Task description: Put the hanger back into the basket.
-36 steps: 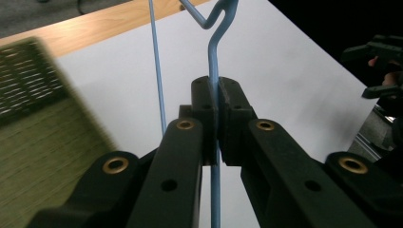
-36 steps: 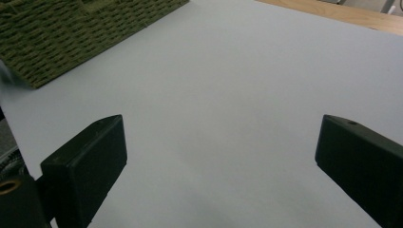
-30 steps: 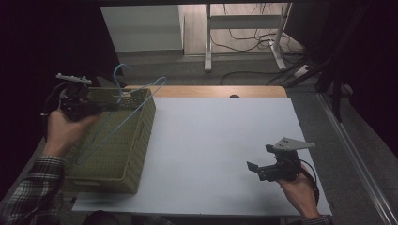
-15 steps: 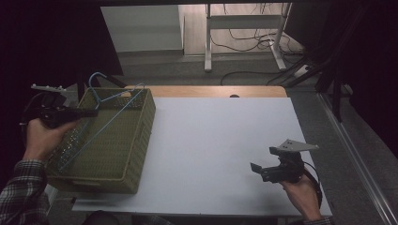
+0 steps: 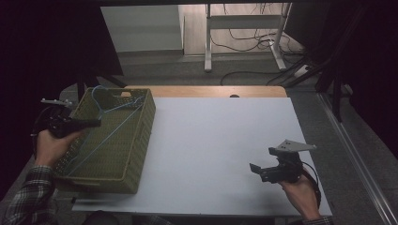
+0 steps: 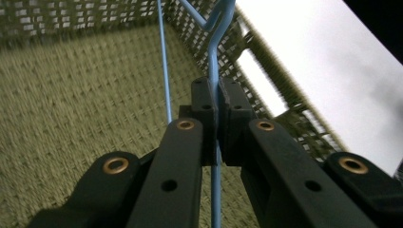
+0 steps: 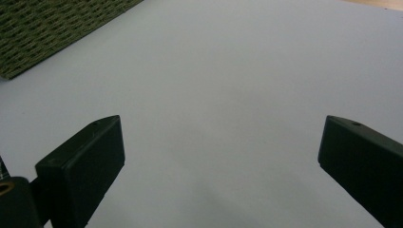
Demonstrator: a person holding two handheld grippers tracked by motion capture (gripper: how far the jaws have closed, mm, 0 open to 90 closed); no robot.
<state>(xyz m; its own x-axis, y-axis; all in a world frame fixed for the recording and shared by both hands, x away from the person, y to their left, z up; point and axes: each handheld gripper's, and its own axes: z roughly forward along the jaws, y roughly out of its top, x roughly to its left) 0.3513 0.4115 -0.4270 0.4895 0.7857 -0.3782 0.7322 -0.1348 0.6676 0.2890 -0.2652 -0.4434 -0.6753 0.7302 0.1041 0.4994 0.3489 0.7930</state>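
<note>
Left gripper view looks down its own two black jaws, pressed together on the thin blue wire hanger, with the woven olive-green rectangular basket floor right beneath. High view adds the layout: the hanger leans inside the basket at the white table's left edge, the left gripper over its near-left rim. Well apart at the near right, the right gripper hovers, jaws spread wide over bare tabletop
</note>
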